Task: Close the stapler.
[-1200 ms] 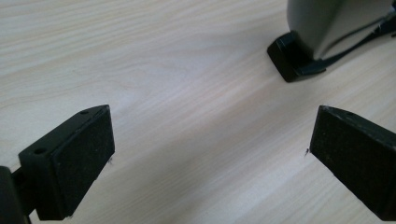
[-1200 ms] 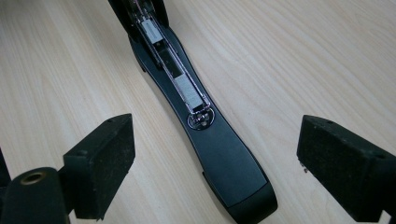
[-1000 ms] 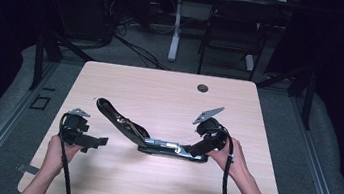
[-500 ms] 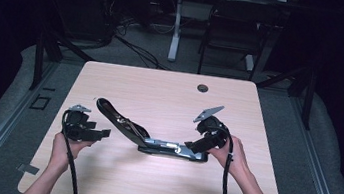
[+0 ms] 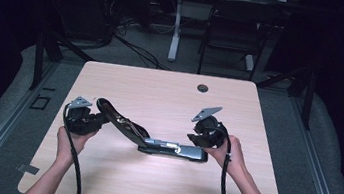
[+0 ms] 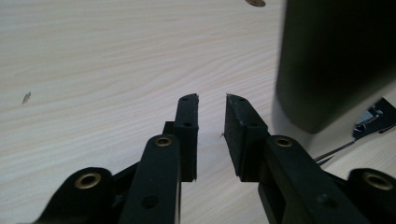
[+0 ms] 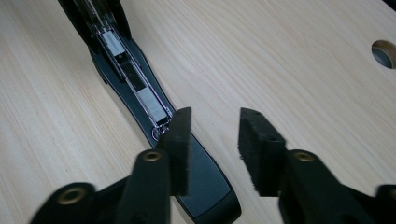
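High view shows an opened black stapler point(image 5: 154, 137) lying across the near middle of the desk point(image 5: 170, 97), its long axis running left to right: the base flat at the right, the lid arm rising toward the far left. The left tongs point(image 5: 94, 119) sit just beside the raised left tip; in the left gripper view their jaws stand a little apart with bare desk between, the dark stapler arm point(image 6: 336, 60) off to their right. They have just been closing. The right tongs point(image 7: 212, 140) hover over the base's right end point(image 7: 205, 186), jaws apart and just closing, one jaw above the base, nothing pinched. Each hand is near its own end; the coming grip likely turns on that.
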A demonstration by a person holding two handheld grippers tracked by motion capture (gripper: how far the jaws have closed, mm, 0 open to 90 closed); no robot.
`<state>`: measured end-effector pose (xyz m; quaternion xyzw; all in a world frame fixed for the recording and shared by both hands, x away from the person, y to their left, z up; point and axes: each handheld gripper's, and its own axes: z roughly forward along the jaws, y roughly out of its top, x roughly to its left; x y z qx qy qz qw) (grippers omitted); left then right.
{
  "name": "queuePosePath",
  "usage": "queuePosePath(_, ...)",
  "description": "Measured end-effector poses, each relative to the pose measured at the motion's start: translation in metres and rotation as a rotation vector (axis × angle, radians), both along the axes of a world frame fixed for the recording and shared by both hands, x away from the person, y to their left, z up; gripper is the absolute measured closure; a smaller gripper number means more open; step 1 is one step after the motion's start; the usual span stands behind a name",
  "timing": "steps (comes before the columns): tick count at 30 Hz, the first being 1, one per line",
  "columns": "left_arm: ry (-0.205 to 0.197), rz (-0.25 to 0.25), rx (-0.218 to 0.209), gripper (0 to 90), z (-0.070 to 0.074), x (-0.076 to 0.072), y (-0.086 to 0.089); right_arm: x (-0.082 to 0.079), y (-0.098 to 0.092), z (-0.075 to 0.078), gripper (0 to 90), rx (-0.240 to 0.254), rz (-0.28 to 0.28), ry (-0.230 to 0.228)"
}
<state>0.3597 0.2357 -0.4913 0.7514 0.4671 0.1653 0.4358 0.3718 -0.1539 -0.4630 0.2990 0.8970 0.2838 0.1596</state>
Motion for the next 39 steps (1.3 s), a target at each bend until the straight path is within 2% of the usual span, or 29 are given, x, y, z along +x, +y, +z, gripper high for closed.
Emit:
queuePosePath(3,-0.029,-0.005,0.004,78.2,0.003,-0.005,-0.006,-0.002,0.000,0.002,79.6,0.011,0.005,-0.014)
queuePosePath(8,-0.046,0.002,-0.006,83.0,0.004,-0.008,-0.008,-0.004,0.001,0.003,90.0,0.008,0.009,-0.033)
queuePosePath(16,-0.065,-0.013,-0.041,86.3,0.009,-0.011,-0.011,-0.006,0.010,0.004,90.0,0.049,0.017,-0.064)
queuePosePath(20,-0.095,-0.017,-0.057,89.1,0.011,-0.014,-0.018,-0.007,0.013,0.005,90.0,0.072,0.013,-0.083)
queuePosePath(27,-0.132,-0.042,-0.058,90.0,0.015,-0.016,-0.028,-0.008,0.016,0.008,90.0,0.096,-0.001,-0.116)
queuePosePath(28,-0.133,-0.047,-0.047,90.0,0.015,-0.016,-0.029,-0.008,0.016,0.008,90.0,0.099,-0.001,-0.120)
queuePosePath(34,-0.144,-0.081,-0.063,90.0,0.016,-0.013,-0.036,-0.009,0.021,0.008,90.0,0.106,0.006,-0.134)
queuePosePath(39,-0.147,-0.097,-0.057,90.0,0.017,-0.010,-0.044,-0.009,0.026,0.007,90.0,0.124,0.015,-0.145)
